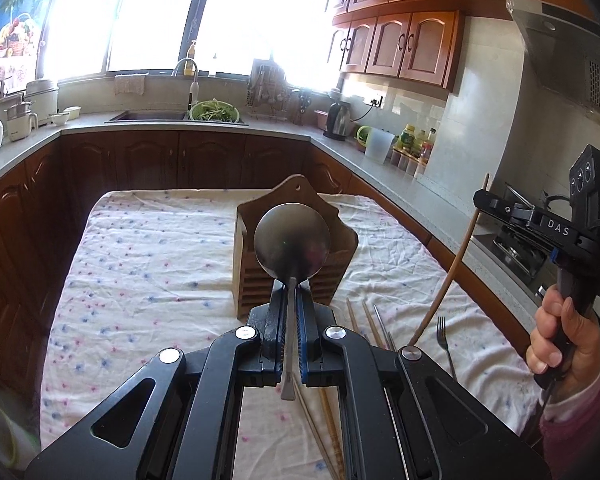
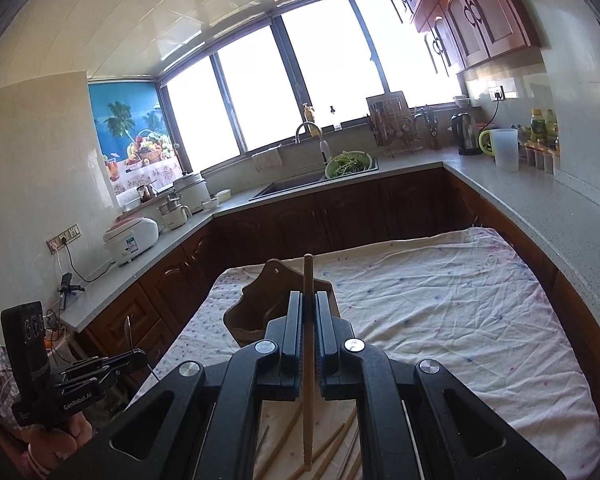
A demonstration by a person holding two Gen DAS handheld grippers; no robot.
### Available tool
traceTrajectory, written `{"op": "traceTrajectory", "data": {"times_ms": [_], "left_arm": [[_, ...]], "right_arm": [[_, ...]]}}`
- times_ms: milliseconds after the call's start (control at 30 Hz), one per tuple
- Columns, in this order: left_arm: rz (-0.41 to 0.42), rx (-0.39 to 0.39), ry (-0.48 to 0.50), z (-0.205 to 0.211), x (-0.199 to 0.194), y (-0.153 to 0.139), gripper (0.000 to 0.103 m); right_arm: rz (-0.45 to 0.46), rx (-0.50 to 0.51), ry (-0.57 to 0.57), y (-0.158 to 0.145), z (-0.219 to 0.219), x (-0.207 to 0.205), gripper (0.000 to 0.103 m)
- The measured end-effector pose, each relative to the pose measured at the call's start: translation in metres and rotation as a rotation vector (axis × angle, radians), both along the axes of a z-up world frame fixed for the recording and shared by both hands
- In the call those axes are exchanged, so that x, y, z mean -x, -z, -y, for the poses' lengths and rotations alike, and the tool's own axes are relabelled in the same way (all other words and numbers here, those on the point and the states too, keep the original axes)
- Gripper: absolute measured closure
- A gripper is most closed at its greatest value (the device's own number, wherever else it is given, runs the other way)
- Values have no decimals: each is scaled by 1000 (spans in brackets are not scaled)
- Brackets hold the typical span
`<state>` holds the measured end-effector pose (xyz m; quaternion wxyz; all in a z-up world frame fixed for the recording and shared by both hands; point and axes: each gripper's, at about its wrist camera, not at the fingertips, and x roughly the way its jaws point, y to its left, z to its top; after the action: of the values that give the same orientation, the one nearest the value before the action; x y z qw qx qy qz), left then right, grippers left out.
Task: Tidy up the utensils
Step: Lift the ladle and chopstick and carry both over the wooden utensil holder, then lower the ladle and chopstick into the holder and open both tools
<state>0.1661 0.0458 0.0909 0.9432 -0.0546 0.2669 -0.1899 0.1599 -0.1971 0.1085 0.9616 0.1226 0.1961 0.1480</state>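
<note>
Holding a round-bowled steel spoon (image 1: pixel 291 240) in my left tongs (image 1: pixel 289 292) and a long wooden chopstick (image 2: pixel 308 344) in my right tongs (image 2: pixel 309 304), I should lower each upright into the slatted wooden holder (image 1: pixel 256 280) just ahead.

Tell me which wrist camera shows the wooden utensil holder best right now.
The left wrist view: the wooden utensil holder faces the camera, its slatted front visible, only partly covered by the spoon in the left gripper. The right wrist view shows just its top edge behind the right gripper and chopstick.
</note>
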Motion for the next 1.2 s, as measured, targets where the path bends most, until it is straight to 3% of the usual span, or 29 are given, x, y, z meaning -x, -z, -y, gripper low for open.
{"op": "traceTrajectory", "data": {"times_ms": [300, 467, 800, 1200], "left_arm": [[96, 52, -58, -3, -55, -42, 99], [121, 80, -99, 0, -91, -54, 99], [65, 74, -194, 17, -153, -10, 99], [-15, 41, -224, 32, -174, 47, 99]], "right_arm": [[123, -57, 27, -46, -5, -49, 98], [162, -80, 54, -56, -10, -80, 98], [132, -100, 89, 1, -23, -129, 98], [32, -133, 111, 59, -19, -154, 97]]}}
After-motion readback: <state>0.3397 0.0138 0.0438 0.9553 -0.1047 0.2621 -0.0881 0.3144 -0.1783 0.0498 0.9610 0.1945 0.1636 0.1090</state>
